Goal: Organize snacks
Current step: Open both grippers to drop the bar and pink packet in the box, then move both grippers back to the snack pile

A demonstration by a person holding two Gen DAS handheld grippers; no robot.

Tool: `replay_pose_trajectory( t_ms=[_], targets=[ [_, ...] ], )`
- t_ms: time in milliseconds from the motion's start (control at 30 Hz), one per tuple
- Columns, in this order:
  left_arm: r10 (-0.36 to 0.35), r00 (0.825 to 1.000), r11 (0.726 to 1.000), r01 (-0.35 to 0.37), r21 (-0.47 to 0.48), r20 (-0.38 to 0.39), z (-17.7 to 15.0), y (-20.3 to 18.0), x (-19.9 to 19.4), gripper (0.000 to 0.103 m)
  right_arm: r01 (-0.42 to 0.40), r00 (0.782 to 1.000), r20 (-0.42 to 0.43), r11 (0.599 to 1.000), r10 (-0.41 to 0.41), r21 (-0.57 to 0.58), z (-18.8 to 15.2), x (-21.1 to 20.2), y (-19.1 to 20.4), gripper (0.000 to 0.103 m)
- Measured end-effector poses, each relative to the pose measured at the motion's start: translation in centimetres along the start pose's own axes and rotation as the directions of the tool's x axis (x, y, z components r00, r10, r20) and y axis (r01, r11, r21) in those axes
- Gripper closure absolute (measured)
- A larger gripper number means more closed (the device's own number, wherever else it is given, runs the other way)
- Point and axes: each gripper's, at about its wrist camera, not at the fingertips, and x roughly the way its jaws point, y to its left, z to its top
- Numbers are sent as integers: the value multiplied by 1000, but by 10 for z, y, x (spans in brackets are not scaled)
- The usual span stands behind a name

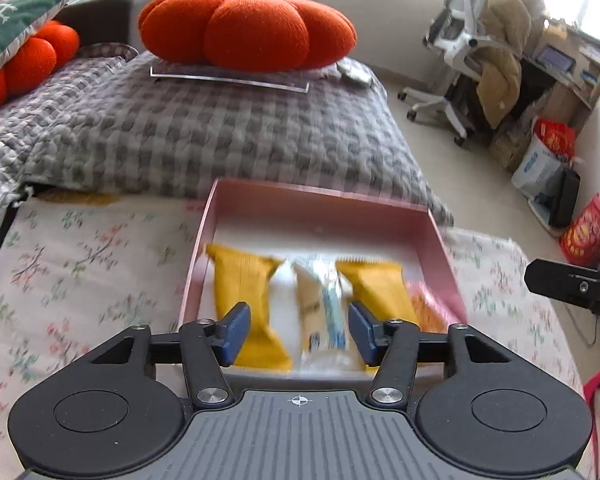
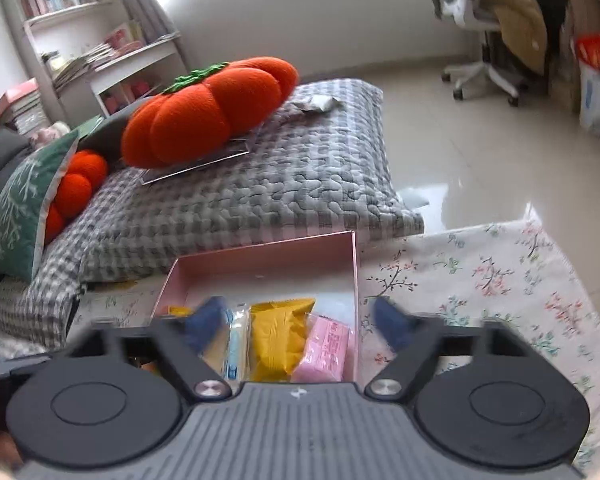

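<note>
A shallow pink box lies on a floral cloth. Side by side in it are a yellow packet, a white-and-blue packet, a second yellow packet and a pink packet. My left gripper hovers open over the near end of the box, its blue pads clear of the packets. In the right wrist view my right gripper stands wide open above the same box, over a yellow packet and the pink packet. Neither gripper holds anything.
Behind the box lies a grey checked quilt with an orange pumpkin cushion on a clear board. A green cushion is at the left. An office chair, bags and pale floor are to the right.
</note>
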Motion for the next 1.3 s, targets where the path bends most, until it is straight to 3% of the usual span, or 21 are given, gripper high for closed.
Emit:
replay_pose_trajectory(
  t_ms=[200, 267, 433, 700, 833, 933, 1067, 1200, 1300],
  targets=[
    [23, 999, 997, -21, 78, -26, -24, -3, -22, 38, 32, 995, -98, 999, -35, -40, -27, -11, 2, 11],
    [9, 1000, 997, -8, 80, -23, -33, 0, -33, 35, 38, 994, -102, 997, -44, -63, -32, -18, 6, 5],
    [-49, 998, 991, 53, 121, -38, -58, 3, -53, 23, 39, 994, -97, 997, -45, -59, -40, -29, 8, 1],
    [-137, 983, 952, 165, 259, -124, -98, 4, -58, 21, -9, 986, -167, 1000, 12, 20, -69, -33, 4, 0],
    [-155, 974, 910, 205, 360, -163, -119, -2, -59, 21, -50, 973, -226, 998, 56, 33, -79, -23, 13, 1],
    [-151, 972, 872, 216, 440, -178, -131, -6, -60, 20, -47, 966, -256, 998, 35, -41, -85, -15, 29, 1],
    [-155, 970, 797, 234, 557, -186, -146, -10, -63, 19, -46, 966, -257, 988, 7, -146, -90, -13, 44, 1],
    [-171, 965, 708, 261, 656, -199, -160, -17, -66, 18, -77, 942, -336, 980, 11, -184, -99, -4, 51, 1],
    [-176, 961, 668, 276, 691, -214, -168, -21, -63, 18, -100, 926, -376, 978, 24, -185, -103, 1, 56, 1]
  ],
)
